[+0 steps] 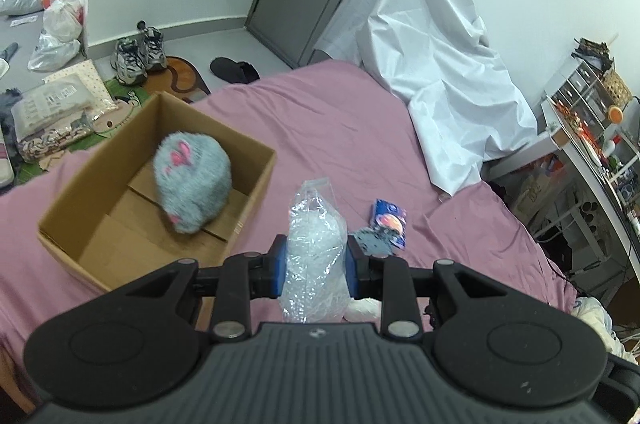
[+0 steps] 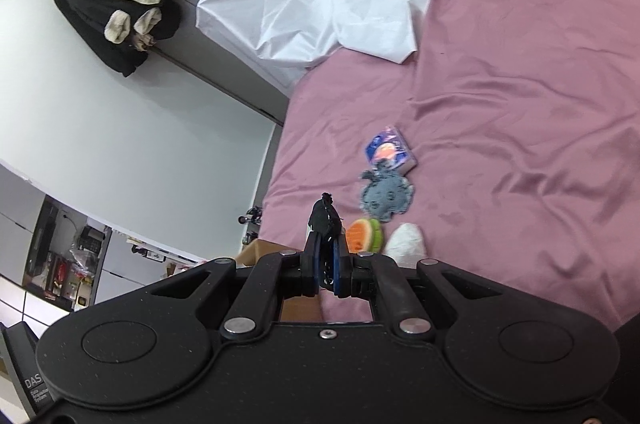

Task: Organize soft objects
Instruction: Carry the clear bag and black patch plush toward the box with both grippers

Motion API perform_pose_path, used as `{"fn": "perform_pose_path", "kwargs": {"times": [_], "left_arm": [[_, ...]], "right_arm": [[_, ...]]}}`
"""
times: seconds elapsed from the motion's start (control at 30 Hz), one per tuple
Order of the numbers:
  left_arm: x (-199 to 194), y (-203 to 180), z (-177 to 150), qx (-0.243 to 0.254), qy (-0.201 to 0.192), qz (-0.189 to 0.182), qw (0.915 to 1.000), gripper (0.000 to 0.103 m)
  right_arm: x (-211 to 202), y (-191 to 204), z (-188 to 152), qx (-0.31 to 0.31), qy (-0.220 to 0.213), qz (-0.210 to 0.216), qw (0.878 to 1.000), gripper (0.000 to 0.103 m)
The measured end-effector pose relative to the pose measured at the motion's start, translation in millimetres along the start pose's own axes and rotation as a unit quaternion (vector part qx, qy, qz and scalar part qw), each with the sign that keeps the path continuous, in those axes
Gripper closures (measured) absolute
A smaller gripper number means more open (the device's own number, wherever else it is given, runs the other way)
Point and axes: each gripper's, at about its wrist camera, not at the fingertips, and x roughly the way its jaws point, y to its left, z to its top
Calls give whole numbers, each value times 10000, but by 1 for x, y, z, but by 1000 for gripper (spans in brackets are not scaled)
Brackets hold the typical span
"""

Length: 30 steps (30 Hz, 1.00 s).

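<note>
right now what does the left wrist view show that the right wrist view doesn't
Only the left wrist view: the grey plush toy in the open cardboard box, and the left gripper clamping a clear plastic bag.
Only the right wrist view: the right gripper pinching a small black item, and a watermelon-slice plush.
Both: the blue packet and the pink bedsheet.
</note>
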Motion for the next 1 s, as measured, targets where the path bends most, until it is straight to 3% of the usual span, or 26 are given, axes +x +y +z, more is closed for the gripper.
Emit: {"fn": "perform_pose_path", "kwargs": {"times": [0.5,1.0], "left_arm": [[-3,69,23,-439,-232,236,9985,75],[22,140,31,-1085,-70,327,9935,75]], "right_arm": [[23,53,-19,-532,104,4,9985,97],[67,103,-52,-1036,328,-200,9939,97]]}}
